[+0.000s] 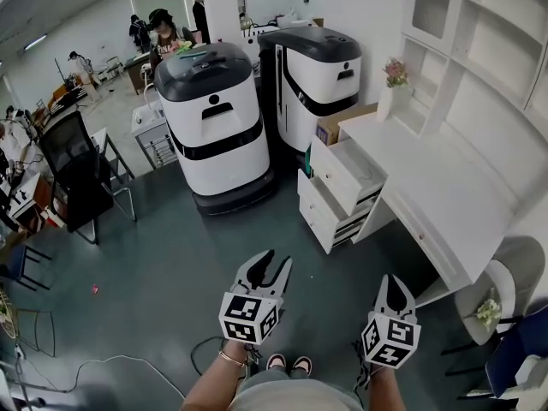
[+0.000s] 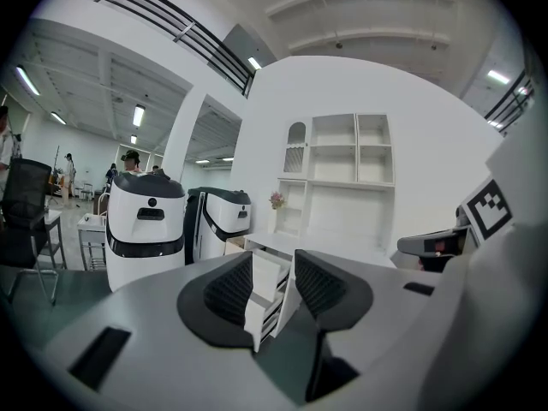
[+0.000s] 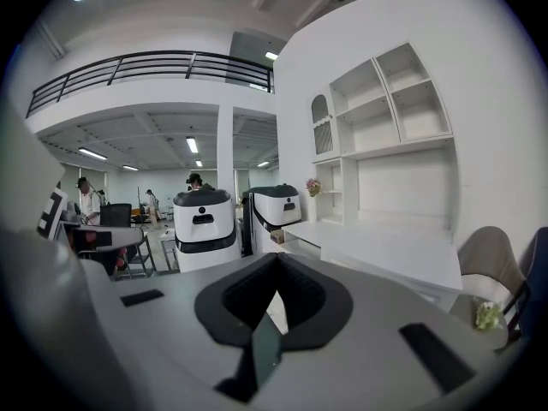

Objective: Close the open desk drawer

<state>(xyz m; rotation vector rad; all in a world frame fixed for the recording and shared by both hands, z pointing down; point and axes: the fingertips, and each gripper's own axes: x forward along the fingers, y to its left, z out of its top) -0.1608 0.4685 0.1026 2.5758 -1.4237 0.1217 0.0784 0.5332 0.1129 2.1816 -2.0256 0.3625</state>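
Seen from above, two drawers point(image 1: 347, 174) stand open from the white desk point(image 1: 445, 195), well ahead of both grippers. The left gripper point(image 2: 274, 268) view shows jaws wide, empty, framing them; the right gripper point(image 3: 276, 268) view shows jaws closed together.

The surface point(image 1: 445, 187) and its open drawers point(image 1: 342, 174), at the right of the frame, are white. The left service robot point(image 1: 214, 118) and the right service robot point(image 1: 317, 75) are white with black bands and dark grey tops. The floor point(image 1: 154, 255) is dark grey-green. The left tool point(image 1: 274, 262) and the right tool point(image 1: 395, 282) are pale grey with black pads, and each carries a cube of black-and-white square markers. The flowers point(image 1: 395, 71) are pink.
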